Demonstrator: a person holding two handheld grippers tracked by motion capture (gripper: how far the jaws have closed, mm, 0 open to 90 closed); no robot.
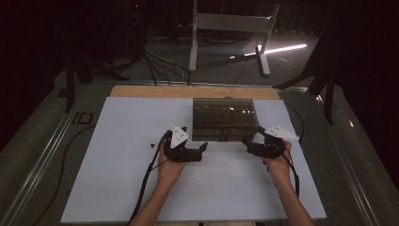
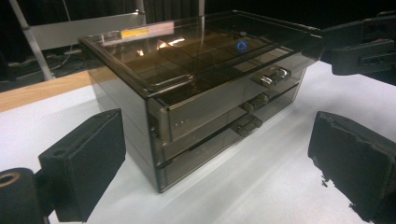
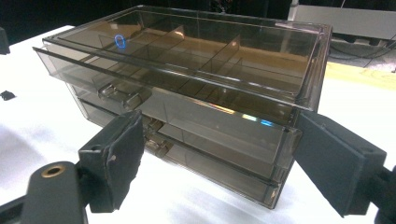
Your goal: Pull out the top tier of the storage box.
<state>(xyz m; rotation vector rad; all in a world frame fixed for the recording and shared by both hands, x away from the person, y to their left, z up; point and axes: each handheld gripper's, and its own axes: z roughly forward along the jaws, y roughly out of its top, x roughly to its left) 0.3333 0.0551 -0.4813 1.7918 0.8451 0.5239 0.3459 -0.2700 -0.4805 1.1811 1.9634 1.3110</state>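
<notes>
A smoky see-through box (image 1: 225, 118) with three stacked drawers stands on the white board (image 1: 117, 179). Small clear handles (image 2: 271, 77) sit on the drawer fronts. My left gripper (image 1: 200, 148) lies near the box's front left corner, jaws wide apart and touching nothing. In the left gripper view that gripper (image 2: 215, 135) frames this corner from a short way off. My right gripper (image 1: 247, 143) is at the front right corner. In the right gripper view it (image 3: 219, 130) straddles that corner, one jaw before the drawer fronts, the other beside the right wall, without clear contact.
A tiny black scrap (image 1: 152, 145) lies on the board left of my left hand. A wooden table edge (image 1: 195, 92) runs behind the board. Beyond it the dark floor holds cables and a white table frame (image 1: 230, 23).
</notes>
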